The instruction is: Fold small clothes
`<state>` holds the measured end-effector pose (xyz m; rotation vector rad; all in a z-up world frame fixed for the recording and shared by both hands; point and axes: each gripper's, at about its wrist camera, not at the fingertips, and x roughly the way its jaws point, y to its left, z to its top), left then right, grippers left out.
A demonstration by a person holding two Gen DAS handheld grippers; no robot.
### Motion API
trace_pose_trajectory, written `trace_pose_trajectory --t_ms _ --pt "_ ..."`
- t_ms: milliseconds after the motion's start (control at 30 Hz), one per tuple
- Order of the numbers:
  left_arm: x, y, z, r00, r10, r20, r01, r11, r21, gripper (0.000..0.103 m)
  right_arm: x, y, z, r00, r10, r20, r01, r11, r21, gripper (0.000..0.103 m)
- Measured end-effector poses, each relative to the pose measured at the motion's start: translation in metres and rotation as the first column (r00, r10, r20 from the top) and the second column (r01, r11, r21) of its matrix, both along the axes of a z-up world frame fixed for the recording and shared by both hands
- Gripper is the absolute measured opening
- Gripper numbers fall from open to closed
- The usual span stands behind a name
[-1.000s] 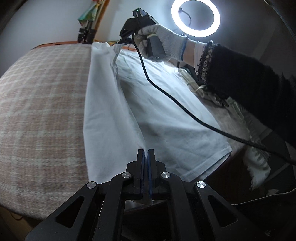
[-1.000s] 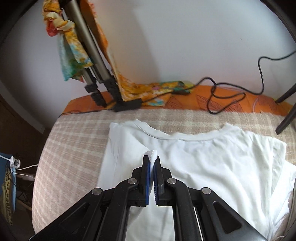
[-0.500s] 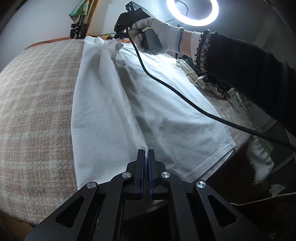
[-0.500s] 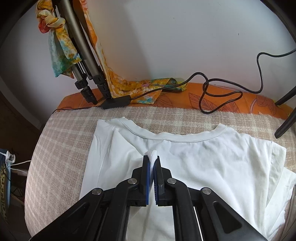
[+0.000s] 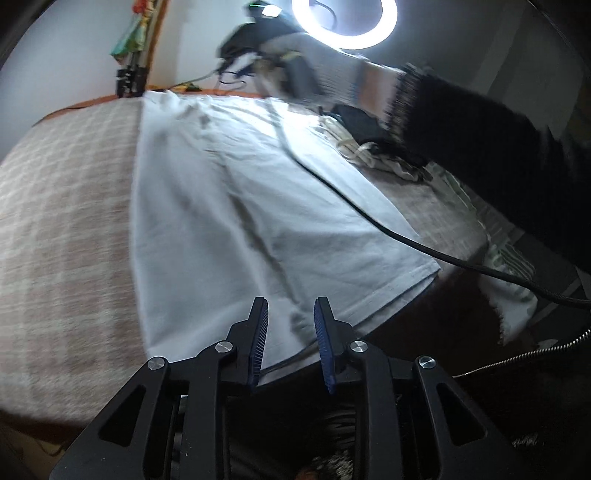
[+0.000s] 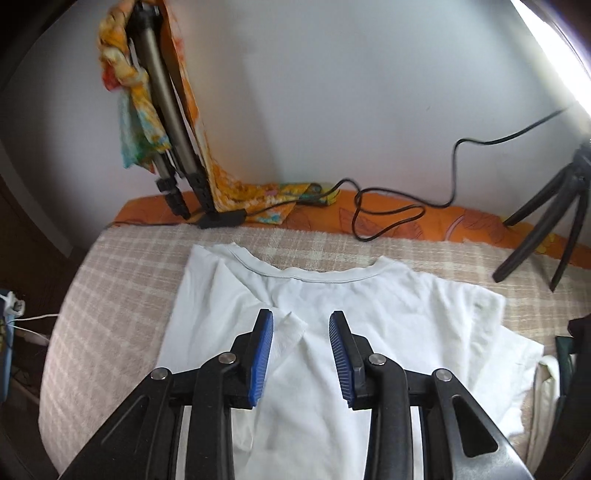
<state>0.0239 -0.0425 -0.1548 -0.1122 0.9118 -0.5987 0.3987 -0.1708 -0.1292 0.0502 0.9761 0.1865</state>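
A white T-shirt [image 5: 236, 206] lies on the checked beige blanket [image 5: 62, 229], its left side folded in over the body. In the right wrist view the T-shirt [image 6: 369, 306] shows its neckline toward the wall. My left gripper [image 5: 290, 314] is open just above the hem, holding nothing. My right gripper [image 6: 301, 325] is open over the shoulder fold, with a loose corner of cloth lying beside its left finger [image 6: 264, 343]. In the left wrist view the right gripper [image 5: 288, 70] appears blurred in a gloved hand at the far end.
A tripod with a bright scarf [image 6: 162, 122] stands at the back left by the wall. A black cable [image 6: 388, 214] lies on the orange cover. A small black tripod [image 6: 554, 236] stands at the right. A ring light [image 5: 343, 22] glows above. Other clothes [image 5: 388, 158] are piled right of the shirt.
Both grippers opened and let go of the folded shirt side, which now lies flat on the shirt. The right gripper lifted slightly and is blurred with motion.
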Motion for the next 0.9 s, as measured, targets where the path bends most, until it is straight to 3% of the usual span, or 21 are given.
trace_pose_trajectory --t_ms 167,367,667,900 --pt "-0.006 0.028 0.015 0.993 0.114 0.040 -0.114 0.993 0.003 0.024 -0.042 -0.037 0.036 0.998 -0.009 0.061 0.005 0.997 0.071 0.034" --pt "-0.009 0.029 0.027 0.986 0.138 0.095 -0.140 0.990 0.014 0.024 -0.091 -0.086 0.056 0.994 -0.048 0.095 0.038 0.994 0.105 0.035" --pt "-0.005 -0.032 0.031 0.992 0.038 0.122 -0.039 0.999 0.009 0.024 -0.127 -0.159 0.075 0.988 -0.093 0.122 0.081 0.992 0.096 0.036" --pt "0.001 -0.100 0.026 0.989 -0.085 0.121 0.080 0.996 0.043 0.024 -0.112 -0.206 0.066 0.991 -0.105 0.080 0.098 0.992 0.085 0.037"
